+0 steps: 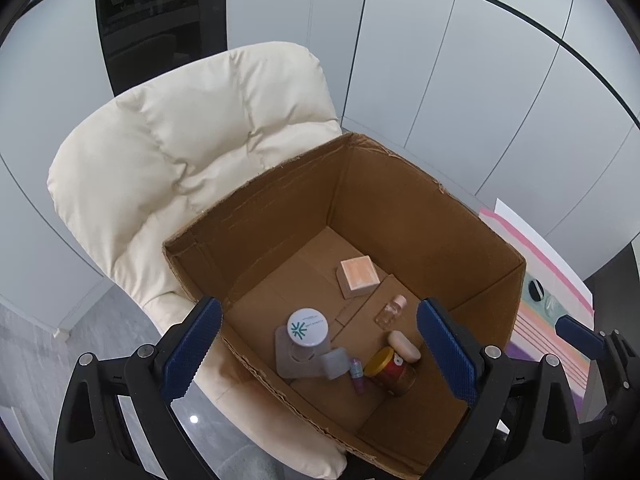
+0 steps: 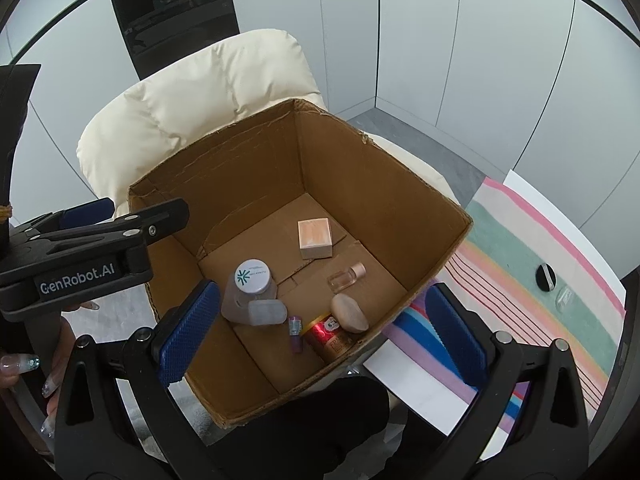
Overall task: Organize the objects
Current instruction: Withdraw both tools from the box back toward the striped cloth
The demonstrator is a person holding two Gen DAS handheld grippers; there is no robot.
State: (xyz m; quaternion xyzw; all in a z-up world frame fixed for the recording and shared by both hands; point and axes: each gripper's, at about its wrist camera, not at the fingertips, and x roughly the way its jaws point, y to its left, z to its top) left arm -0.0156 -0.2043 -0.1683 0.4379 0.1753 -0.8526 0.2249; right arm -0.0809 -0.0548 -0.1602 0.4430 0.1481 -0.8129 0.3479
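Left gripper [image 1: 320,354] spread wide, empty, above box [image 1: 400,200]. Right gripper [image 2: 316,334] likewise spread, empty. Bottle [image 1: 306,330], jar [image 1: 390,370], cube [image 1: 358,276] inside.

An open cardboard box [image 1: 400,208] stands on a padded chair [image 1: 192,136], with a striped cloth [image 2: 540,264] beside its right wall. All the small things lie on the box floor. A small square box [image 1: 358,277] sits toward the far corner. Nearer, a little bottle [image 1: 390,312] lies on its side. Along the near side, from left to right, stand a capped jar [image 1: 306,332], a small lidded tub [image 1: 335,362], a thin tube [image 1: 357,374] and a tin [image 1: 392,370], with a soap bar [image 1: 405,346] resting against the tin's far side.
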